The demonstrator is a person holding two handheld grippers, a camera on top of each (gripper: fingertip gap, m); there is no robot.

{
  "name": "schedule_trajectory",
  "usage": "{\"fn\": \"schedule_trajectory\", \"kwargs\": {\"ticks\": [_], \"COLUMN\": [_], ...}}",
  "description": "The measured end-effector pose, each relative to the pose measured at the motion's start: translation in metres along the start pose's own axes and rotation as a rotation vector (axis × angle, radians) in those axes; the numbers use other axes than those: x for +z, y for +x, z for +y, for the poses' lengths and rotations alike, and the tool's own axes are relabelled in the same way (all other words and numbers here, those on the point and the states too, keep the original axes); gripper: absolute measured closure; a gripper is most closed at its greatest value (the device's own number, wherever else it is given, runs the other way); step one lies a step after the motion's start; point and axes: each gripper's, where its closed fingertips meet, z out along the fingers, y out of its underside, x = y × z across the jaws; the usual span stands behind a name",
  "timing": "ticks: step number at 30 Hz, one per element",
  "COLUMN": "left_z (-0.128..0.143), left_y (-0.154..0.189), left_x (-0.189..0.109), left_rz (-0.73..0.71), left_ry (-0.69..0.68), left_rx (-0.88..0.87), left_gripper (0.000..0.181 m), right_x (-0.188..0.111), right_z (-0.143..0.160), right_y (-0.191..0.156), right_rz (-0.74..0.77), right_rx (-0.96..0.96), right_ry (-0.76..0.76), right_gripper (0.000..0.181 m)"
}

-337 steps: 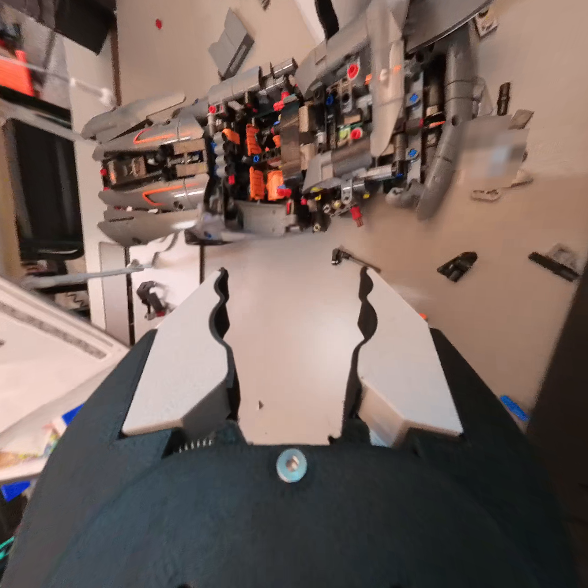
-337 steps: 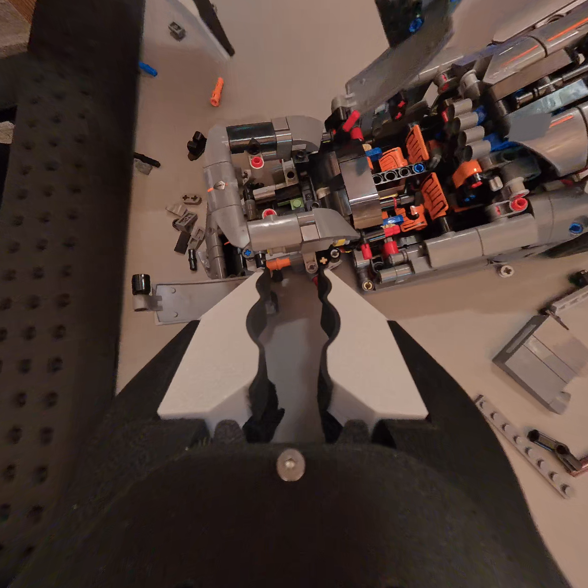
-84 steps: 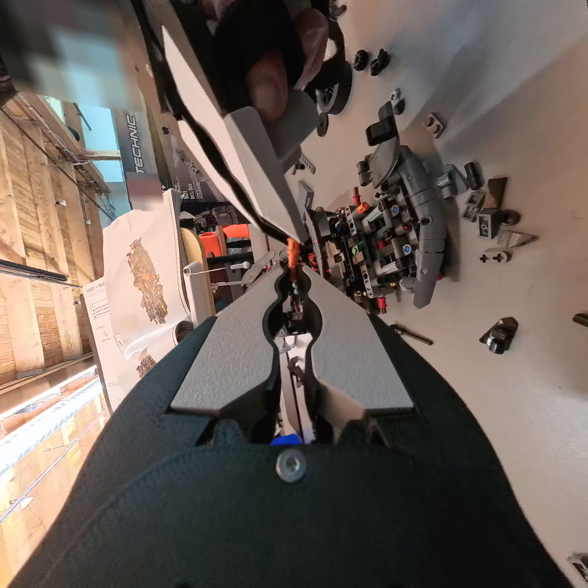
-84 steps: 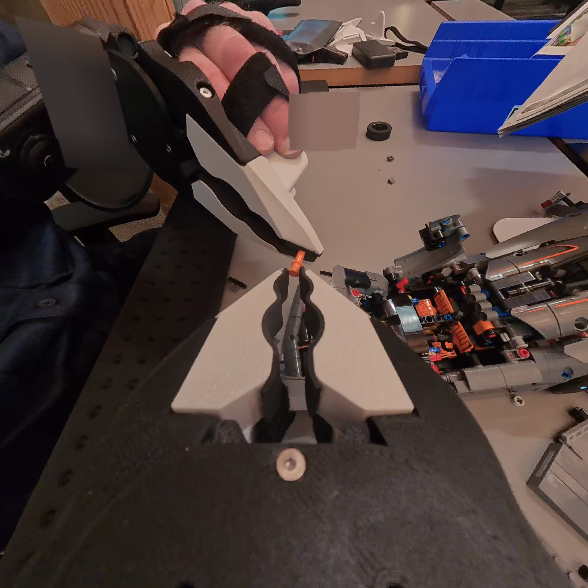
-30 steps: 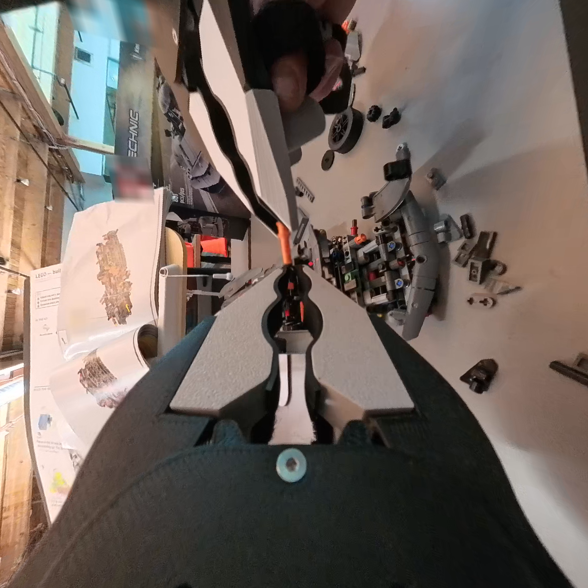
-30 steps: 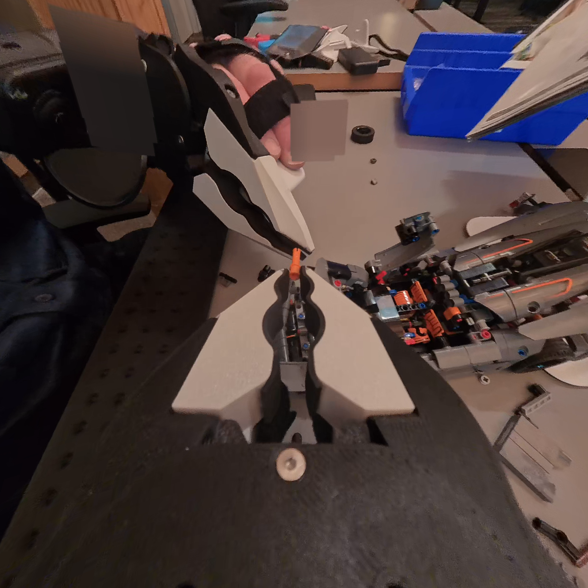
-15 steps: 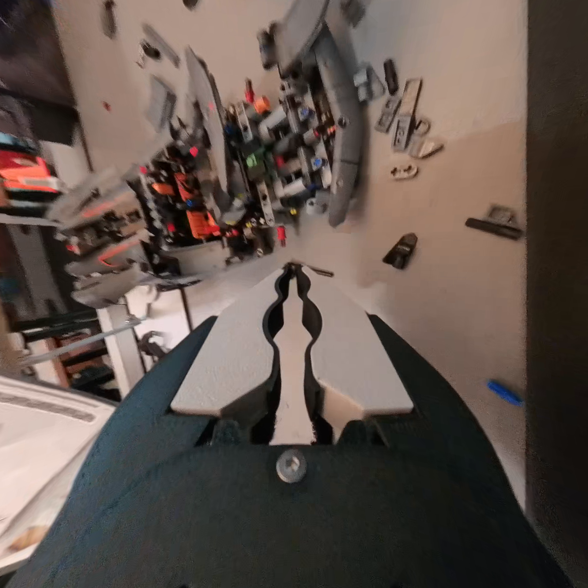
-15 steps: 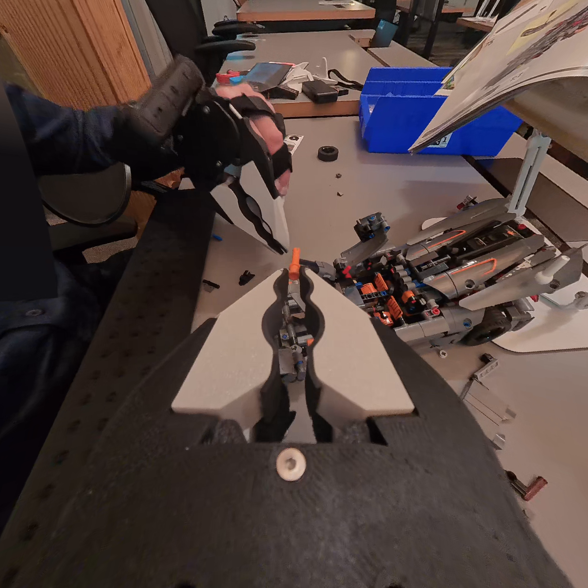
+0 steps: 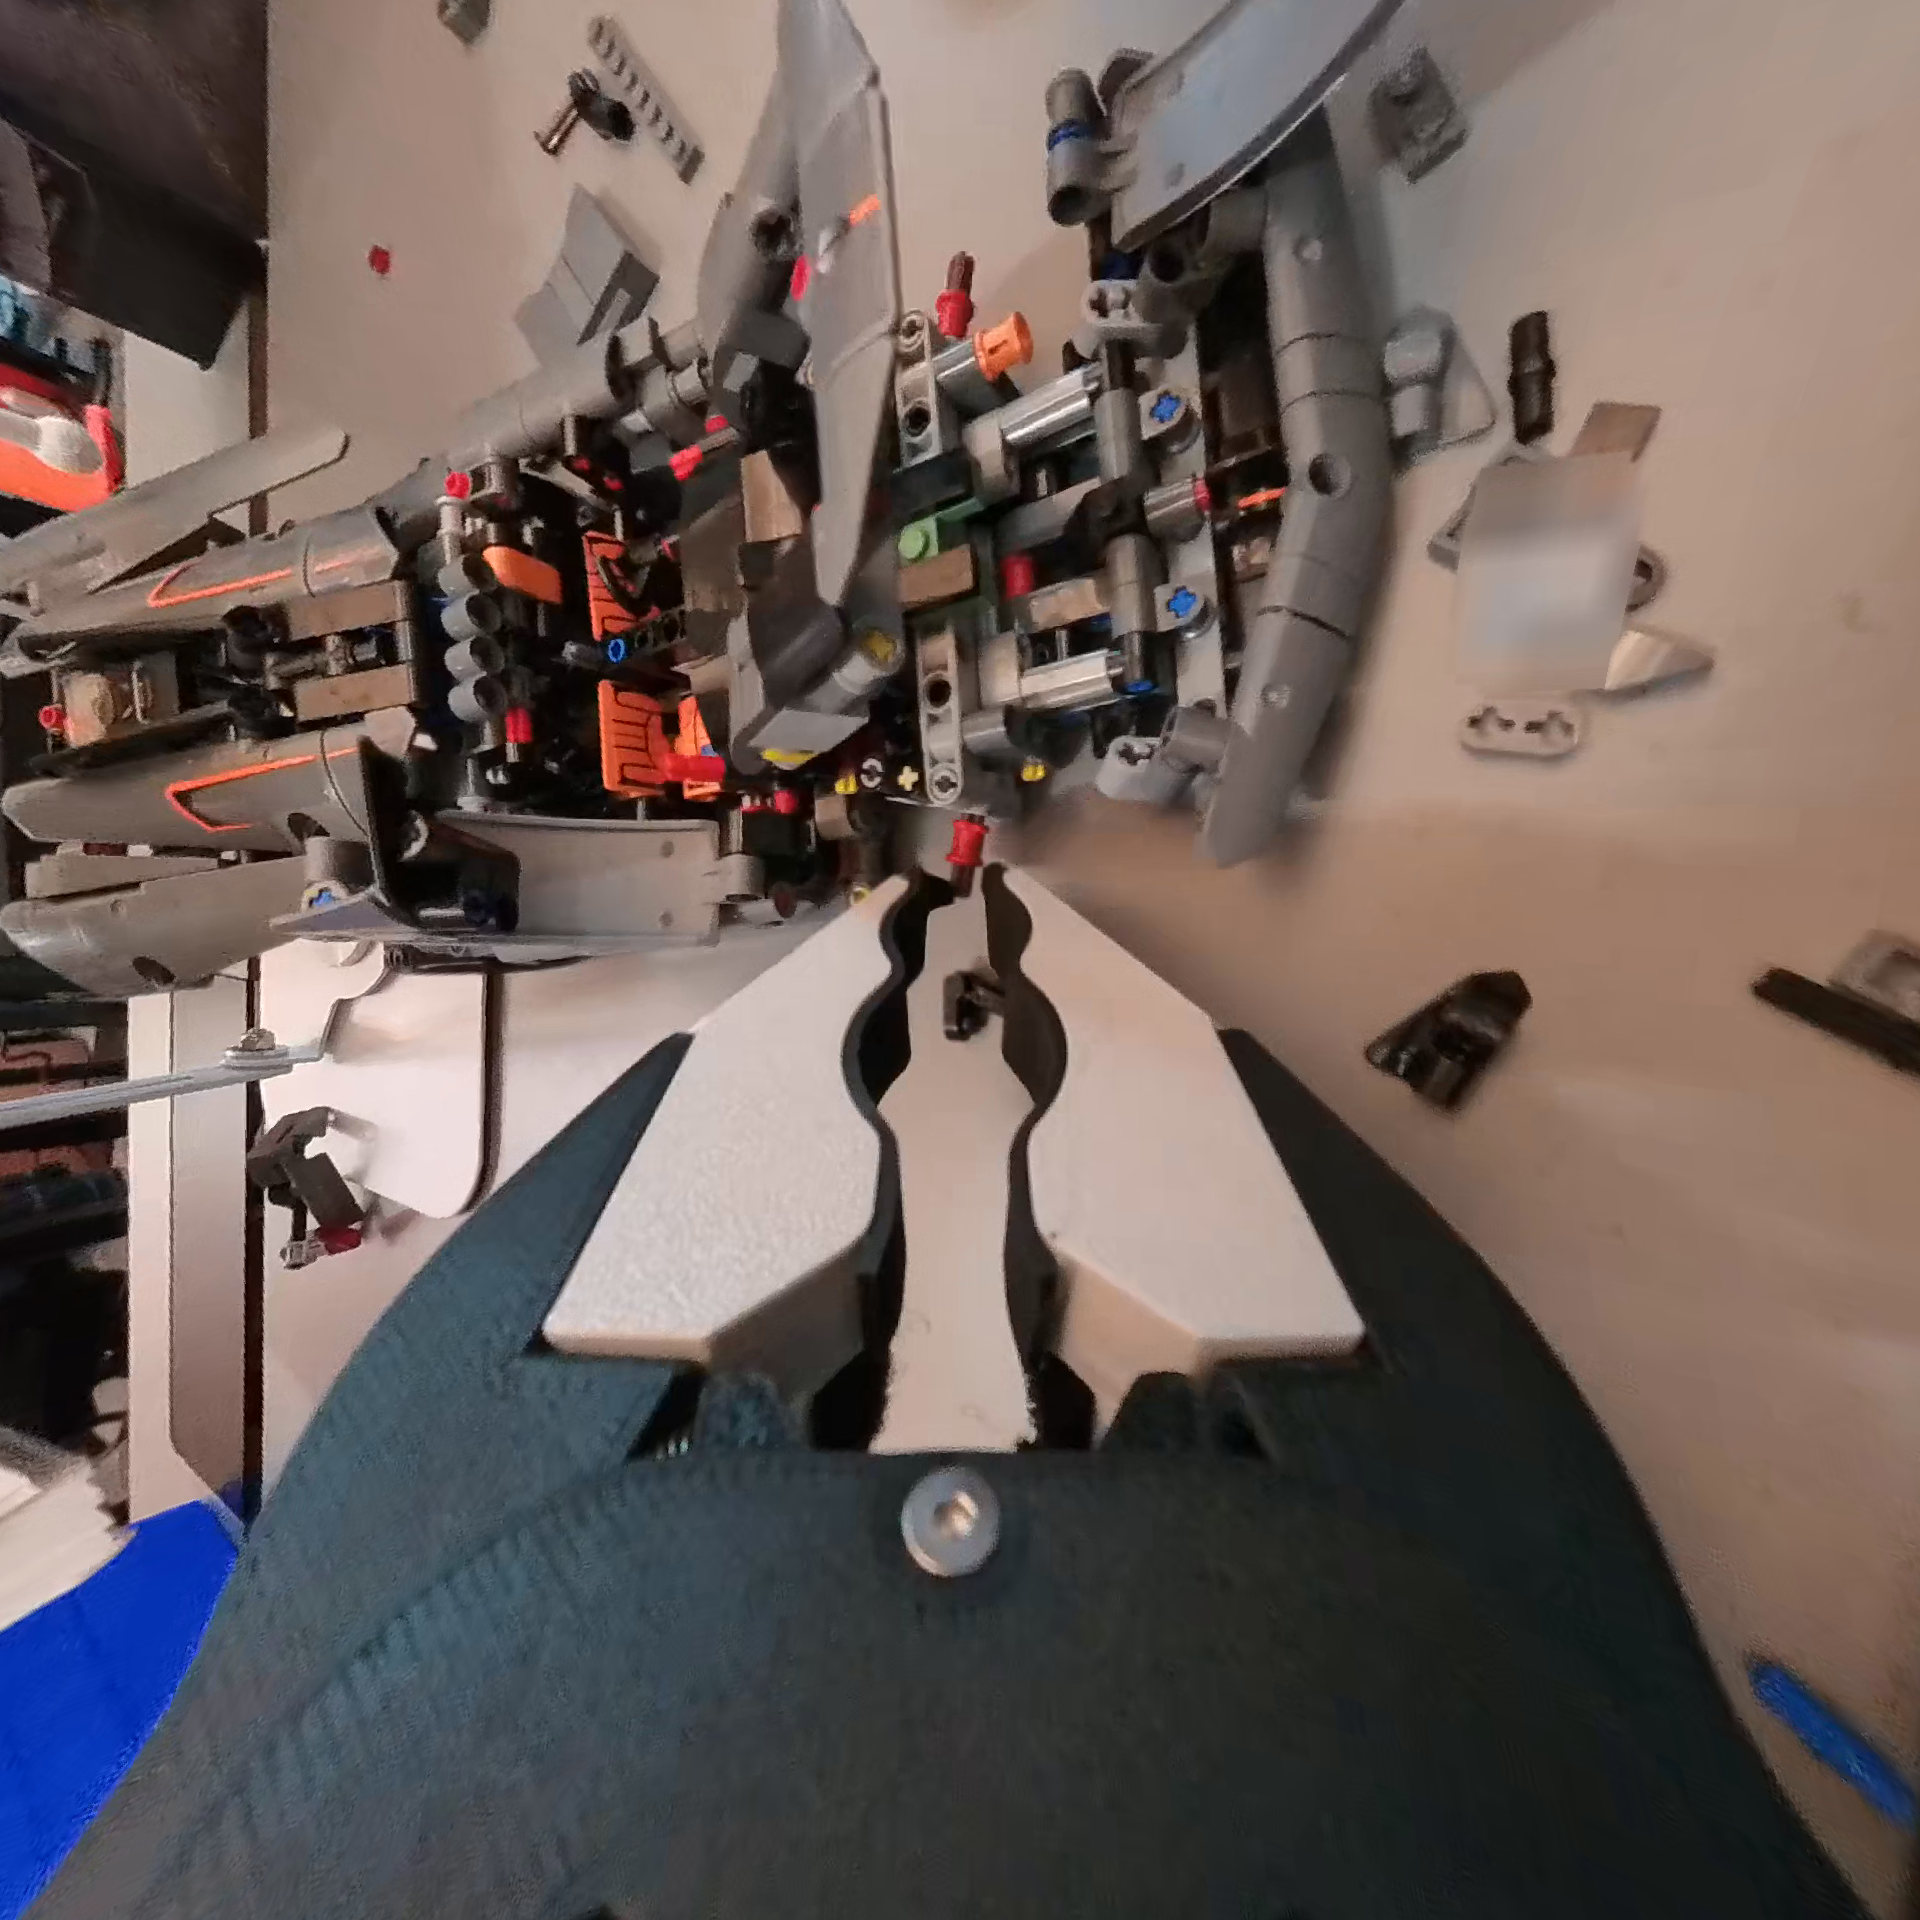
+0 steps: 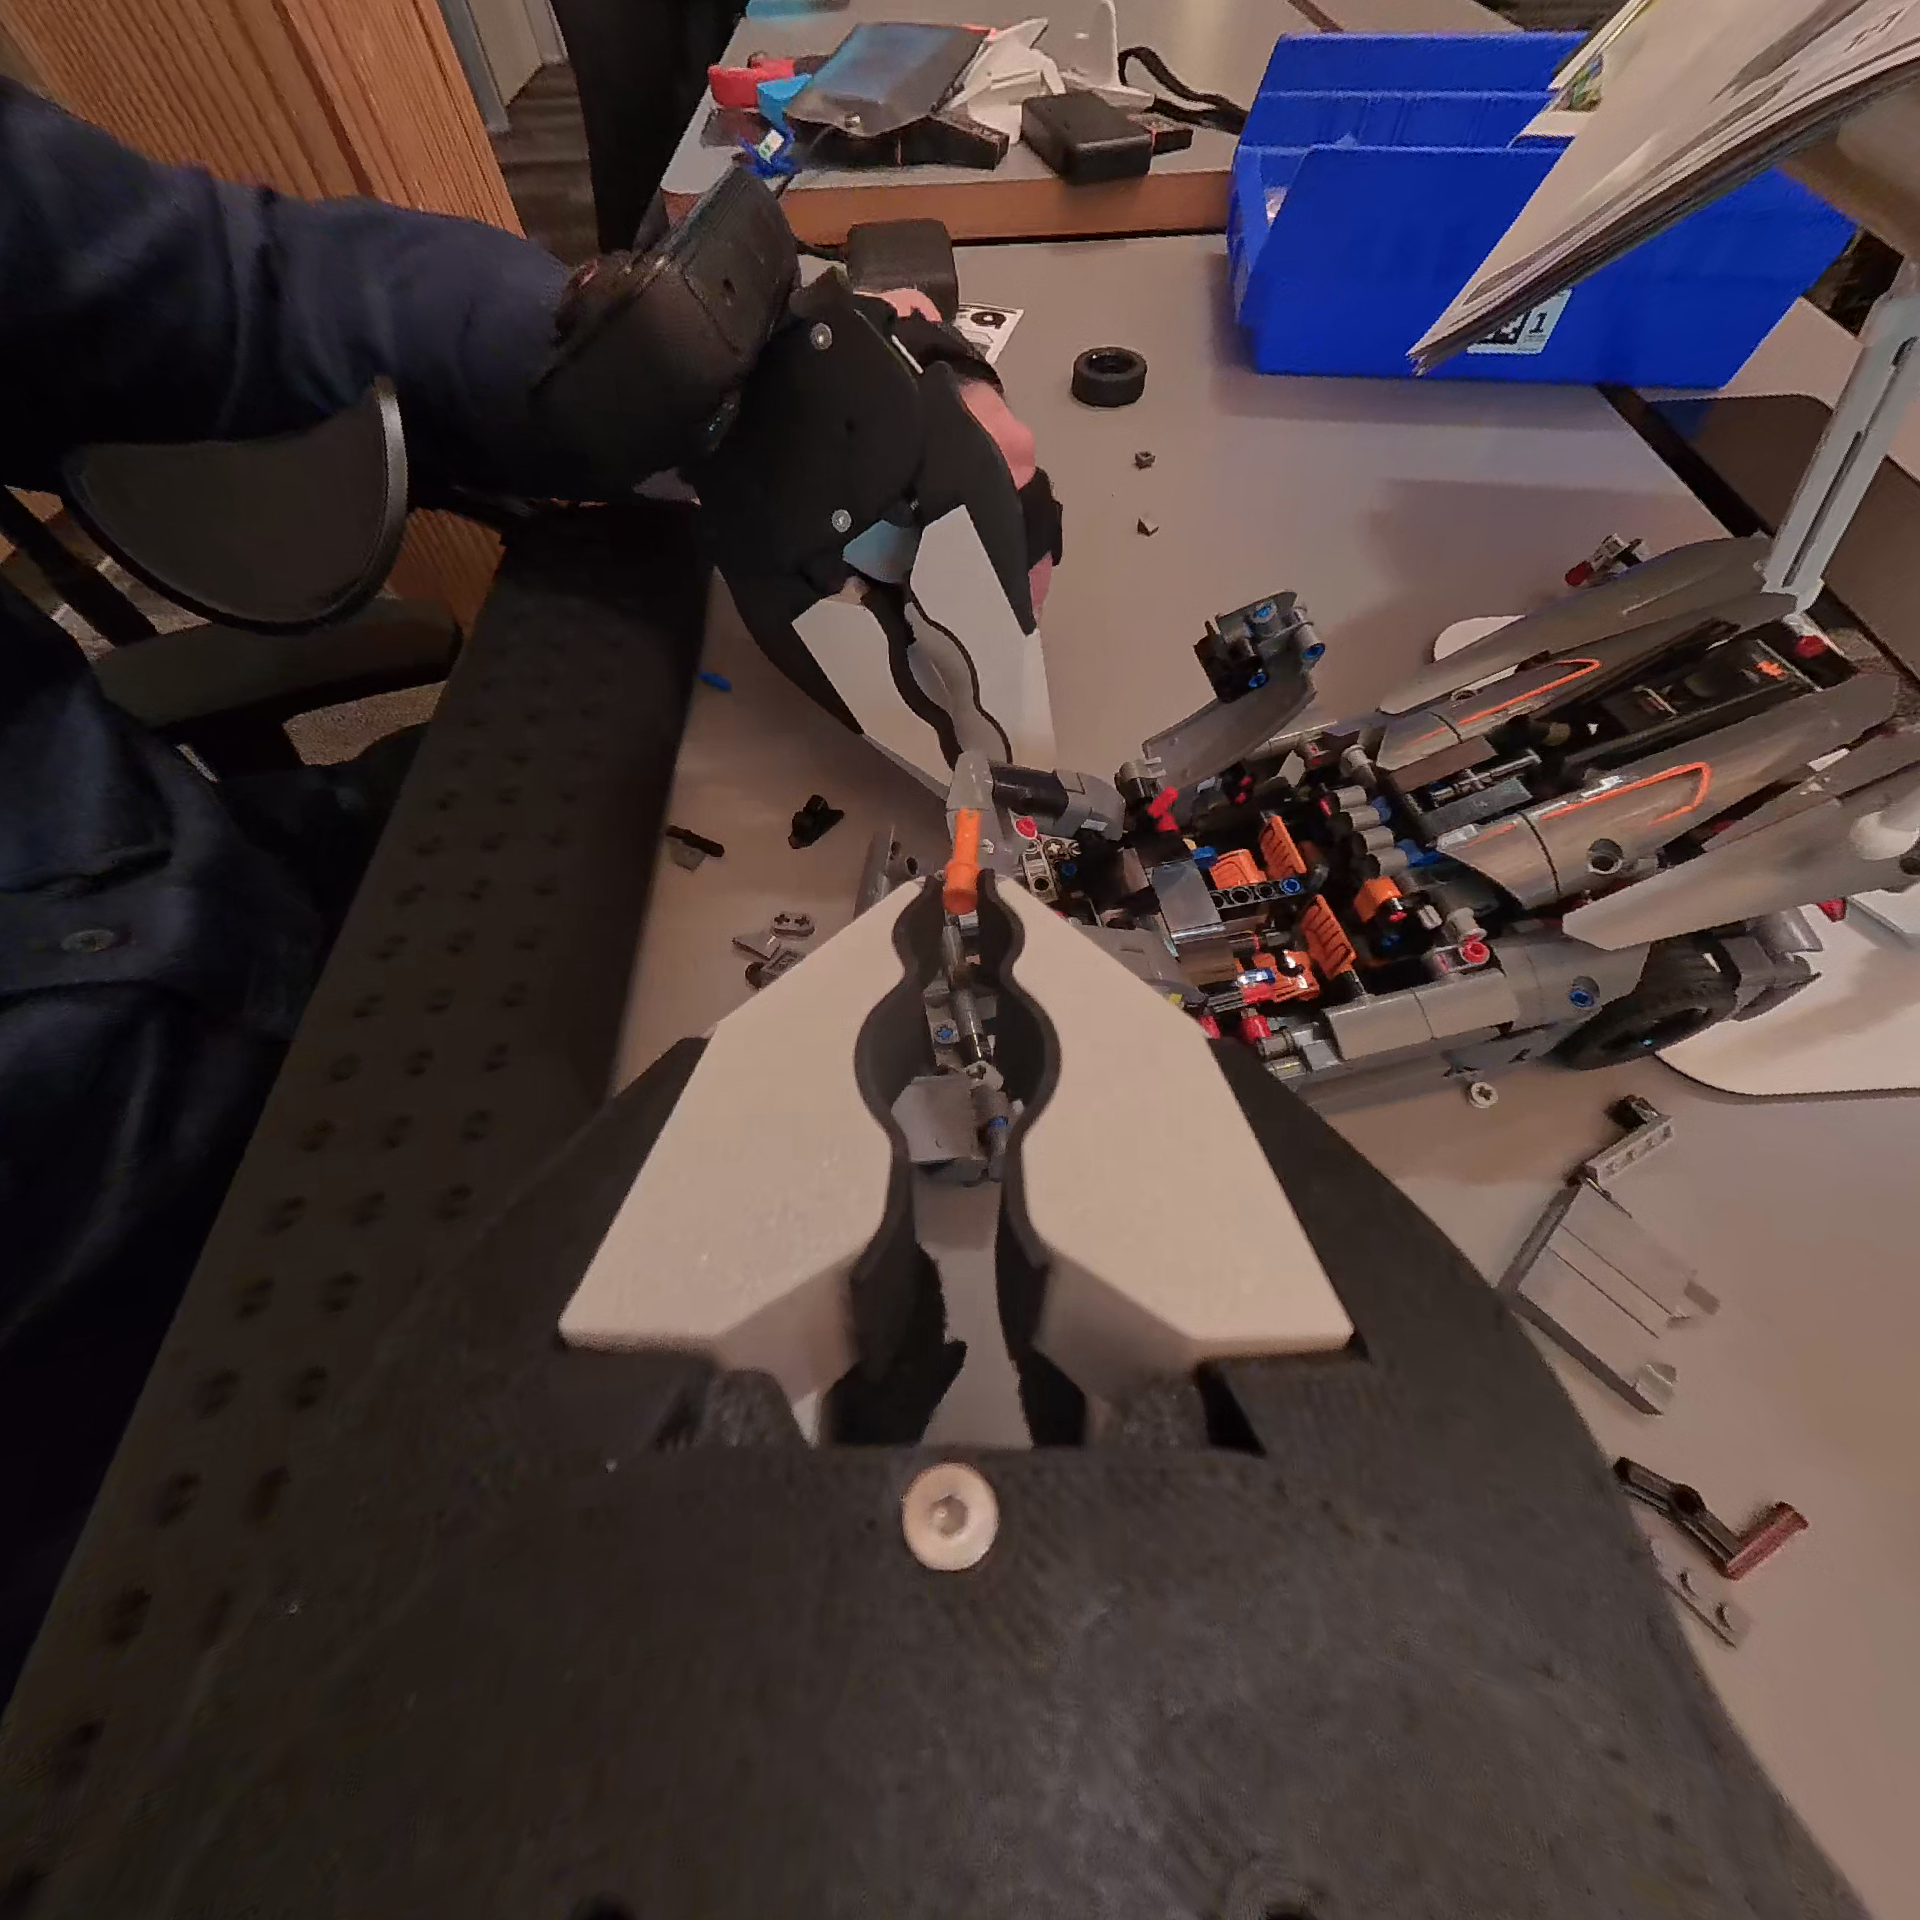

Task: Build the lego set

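Right tool (image 10: 961, 883), a pair of pale grey wedge-shaped fingers on a black body, is pinching a small grey lego sub-assembly with an orange pin (image 10: 961, 862) sticking out past the fingertips. It is held above the near edge of the pale grey table (image 10: 1351, 499), probably so the pin end stays free for plugging in. Just beyond sits the half-built grey, black and orange lego car (image 10: 1455, 883), lying on the table with its mechanism exposed. Left tool (image 9: 951, 883), its fingers nearly pressed together with only a narrow gap and gripping nothing, points down at the car's side, close to a small red pin (image 9: 968, 840), seemingly to steady or press the model. Loose dark lego pieces (image 9: 1449, 1044) lie scattered around. Farther back stand a blue plastic bin (image 10: 1455, 208) and a propped-up instruction booklet (image 10: 1683, 156).
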Motion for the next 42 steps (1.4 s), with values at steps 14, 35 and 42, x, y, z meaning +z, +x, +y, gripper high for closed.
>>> {"fn": "schedule_trajectory", "kwargs": {"ticks": [14,35,42], "left_z": [-0.018,-0.003,0.000], "left_y": [0.006,-0.003,0.003], "left_x": [0.005,-0.014,-0.009], "left_rz": [0.000,0.012,0.014], "left_ry": [0.069,0.043,0.017], "left_rx": [0.004,0.009,0.045], "left_gripper": [0.178,0.176,0.176], "right_x": [-0.006,-0.013,-0.012], "right_z": [0.003,0.008,0.010], "right_y": [0.006,0.016,0.017], "right_rz": [0.024,0.057,0.058], "right_rx": [0.009,0.029,0.028], "right_ry": [-0.004,-0.008,-0.017], "right_gripper": [0.178,0.178,0.178]}}
